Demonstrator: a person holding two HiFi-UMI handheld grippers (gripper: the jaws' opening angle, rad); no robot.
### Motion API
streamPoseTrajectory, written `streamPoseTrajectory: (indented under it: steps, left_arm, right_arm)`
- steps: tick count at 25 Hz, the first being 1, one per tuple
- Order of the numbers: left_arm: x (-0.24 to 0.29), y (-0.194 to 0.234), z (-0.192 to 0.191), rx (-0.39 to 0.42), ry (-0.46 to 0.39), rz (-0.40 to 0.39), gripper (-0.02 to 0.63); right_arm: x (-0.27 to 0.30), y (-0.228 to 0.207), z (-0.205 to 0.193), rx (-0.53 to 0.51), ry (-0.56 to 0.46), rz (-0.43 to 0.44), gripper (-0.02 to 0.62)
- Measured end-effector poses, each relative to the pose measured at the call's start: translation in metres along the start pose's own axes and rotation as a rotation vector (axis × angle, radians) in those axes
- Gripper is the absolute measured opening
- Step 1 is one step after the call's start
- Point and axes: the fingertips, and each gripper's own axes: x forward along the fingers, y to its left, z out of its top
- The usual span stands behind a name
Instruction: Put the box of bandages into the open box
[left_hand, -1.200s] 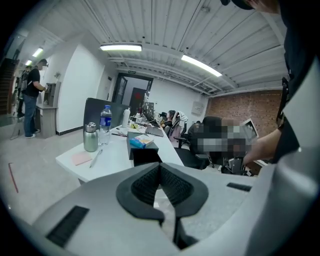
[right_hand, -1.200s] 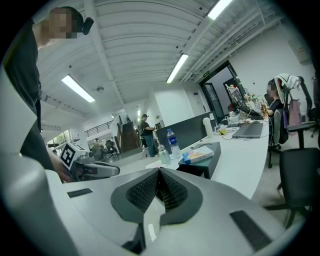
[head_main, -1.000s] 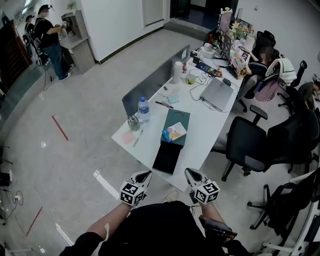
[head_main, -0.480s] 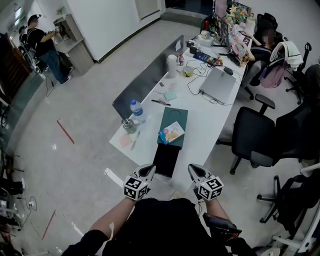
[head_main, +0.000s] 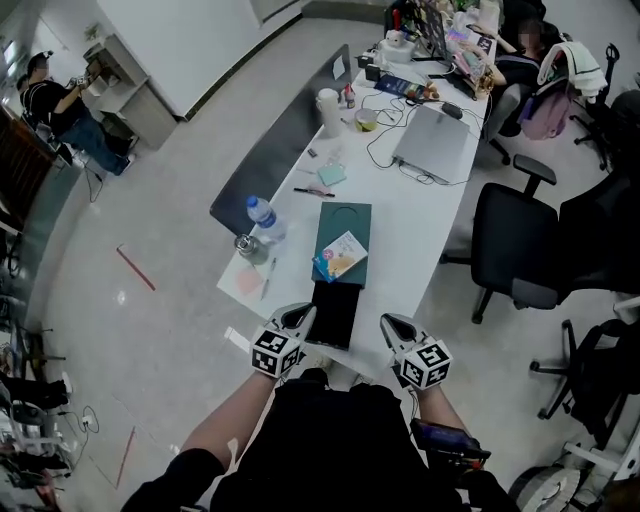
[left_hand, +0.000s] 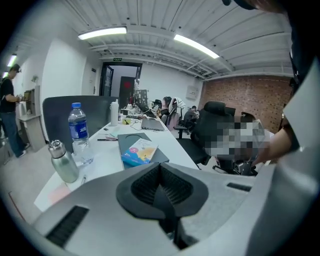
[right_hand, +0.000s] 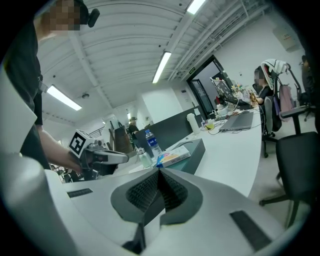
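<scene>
The box of bandages (head_main: 340, 255), light with blue and yellow print, lies on a dark green flat box (head_main: 345, 225) in the middle of the white table (head_main: 420, 235). A black open box (head_main: 334, 313) sits just in front of it at the table's near edge. My left gripper (head_main: 303, 316) hovers at that box's near left corner and my right gripper (head_main: 387, 322) at its near right, both shut and empty. In the left gripper view the bandage box (left_hand: 137, 151) lies beyond the shut left gripper (left_hand: 160, 171). In the right gripper view it (right_hand: 174, 156) lies beyond the shut right gripper (right_hand: 159, 175).
A water bottle (head_main: 260, 215) and a metal flask (head_main: 246, 246) stand at the table's left side, with a pen (head_main: 268, 280) and a pink note (head_main: 250, 281). A laptop (head_main: 432, 140), cables and clutter fill the far end. Office chairs (head_main: 525, 245) stand to the right.
The view has closed in on the table. Both grippers now sit at the near table edge beside the black box; both stay shut.
</scene>
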Motion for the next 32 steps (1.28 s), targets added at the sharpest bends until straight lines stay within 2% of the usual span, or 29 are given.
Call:
streamPoseTrajectory:
  steps: [8, 13, 21, 27, 32]
  left_arm:
    - [0.038, 0.021, 0.03, 0.09, 0.046, -0.103, 0.009]
    - [0.062, 0.033, 0.03, 0.126, 0.122, -0.157, 0.019]
    - [0.097, 0.049, 0.037, 0.202, 0.229, -0.201, 0.097]
    - [0.122, 0.049, 0.04, 0.261, 0.322, -0.209, 0.195]
    - [0.138, 0.05, 0.033, 0.267, 0.416, -0.188, 0.275]
  right_arm:
    - [0.01, -0.003, 0.01, 0.035, -0.037, -0.115, 0.024]
    - [0.017, 0.001, 0.006, 0.061, -0.037, -0.181, 0.025]
    - [0.027, 0.005, 0.001, 0.103, -0.043, -0.257, 0.024]
    - [0.03, 0.003, 0.002, 0.116, -0.067, -0.279, 0.025]
    - [0.023, -0.002, 0.003, 0.127, -0.078, -0.294, 0.025]
